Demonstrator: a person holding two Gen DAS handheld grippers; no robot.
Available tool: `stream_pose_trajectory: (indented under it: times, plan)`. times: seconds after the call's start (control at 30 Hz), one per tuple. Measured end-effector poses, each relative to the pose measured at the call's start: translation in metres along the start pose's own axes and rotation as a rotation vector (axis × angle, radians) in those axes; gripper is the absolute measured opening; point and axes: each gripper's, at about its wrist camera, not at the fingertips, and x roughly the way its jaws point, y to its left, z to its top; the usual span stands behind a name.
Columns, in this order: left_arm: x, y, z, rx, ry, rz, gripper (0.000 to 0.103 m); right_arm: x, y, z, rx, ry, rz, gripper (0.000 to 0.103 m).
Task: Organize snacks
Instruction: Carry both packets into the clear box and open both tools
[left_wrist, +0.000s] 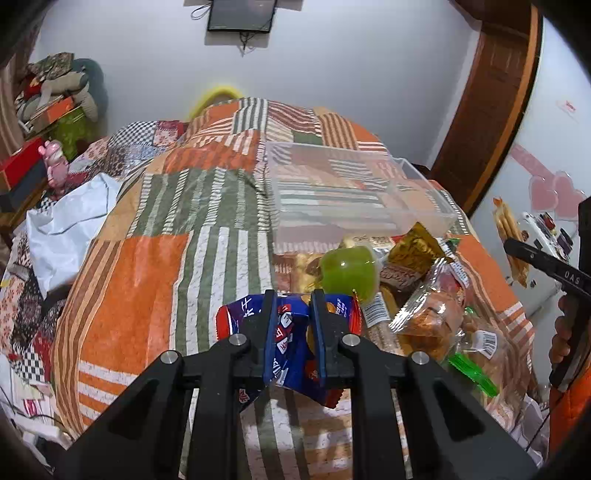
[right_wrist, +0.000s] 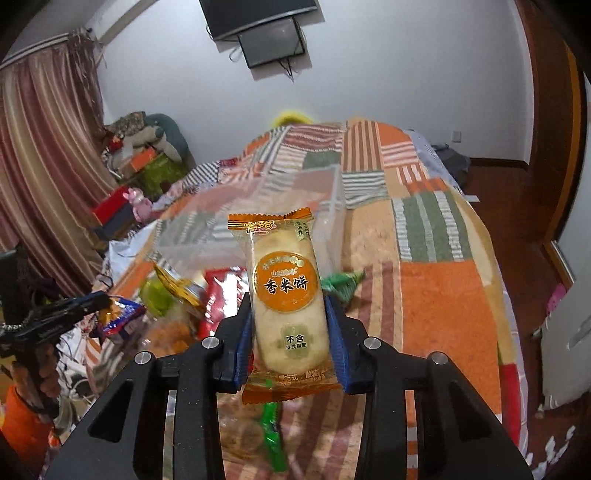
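Over the bed (left_wrist: 155, 266), my left fingers (left_wrist: 293, 299) are closed on a crumpled blue packet (left_wrist: 291, 332), held just before the snack pile (left_wrist: 424, 295). My right fingers (right_wrist: 290, 310) clamp an orange rice-cracker pack (right_wrist: 286, 291) upright by its sides. Behind the pile, a clear bin (left_wrist: 354, 192) sits on the quilt.

Both cameras sit just behind their own fingers and look forward and slightly down along the quilt-covered bed (left_wrist: 155, 266) toward the far white wall. The left view looks over the left gripper (left_wrist: 292, 301), close above the snack pile (left_wrist: 424, 295), with the clear bin (left_wrist: 369, 199) just beyond. The right view looks over the right gripper (right_wrist: 290, 299) from further right. Both views share the bed, bin, pile and wall screen (right_wrist: 271, 40).
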Motion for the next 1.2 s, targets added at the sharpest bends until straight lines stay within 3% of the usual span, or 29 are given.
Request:
stream_pose_trajectory:
  times: [0.03,0.07,0.1,0.17,0.2,0.3,0.43,0.53,0.57,0.7,0.87,1.2]
  plan:
    - [0.001,-0.001,0.001,-0.001,0.007,0.01,0.018,0.0,0.001,0.0,0.0,-0.002,0.006,0.033]
    - [0.002,-0.001,0.001,-0.004,0.009,0.021,0.028,0.001,0.002,0.0,0.001,-0.003,0.01,0.033]
    - [0.005,0.0,0.0,-0.007,0.023,0.035,0.052,0.002,0.003,0.0,0.004,-0.002,0.017,0.033]
    - [0.008,0.002,-0.004,-0.017,0.033,0.045,0.085,0.003,0.004,-0.002,0.005,0.003,0.028,0.033]
    - [0.01,0.005,-0.006,-0.023,0.029,0.045,0.088,0.004,0.004,-0.003,0.005,0.007,0.032,0.033]
    - [0.023,0.009,-0.013,-0.016,0.074,0.053,0.088,0.007,0.006,-0.005,0.0,0.016,0.035,0.033]
    - [0.048,0.016,-0.021,-0.046,0.158,-0.005,0.088,0.009,0.008,-0.005,0.005,0.025,0.041,0.033]
    - [0.063,0.02,-0.027,-0.083,0.175,-0.056,0.084,0.01,0.009,-0.005,0.005,0.027,0.045,0.033]
    - [0.063,0.02,-0.028,-0.088,0.168,-0.068,0.071,0.011,0.009,-0.005,0.004,0.028,0.046,0.033]
    - [0.054,0.016,-0.027,-0.059,0.137,-0.052,0.066,0.013,0.012,0.0,0.001,0.022,0.048,0.033]
    - [0.031,0.017,-0.012,-0.049,0.077,-0.025,0.065,0.012,0.014,0.009,0.0,-0.005,0.05,0.033]
    - [-0.006,0.007,0.054,-0.007,-0.094,-0.003,0.065,0.021,0.028,0.041,-0.032,-0.052,0.05,0.033]
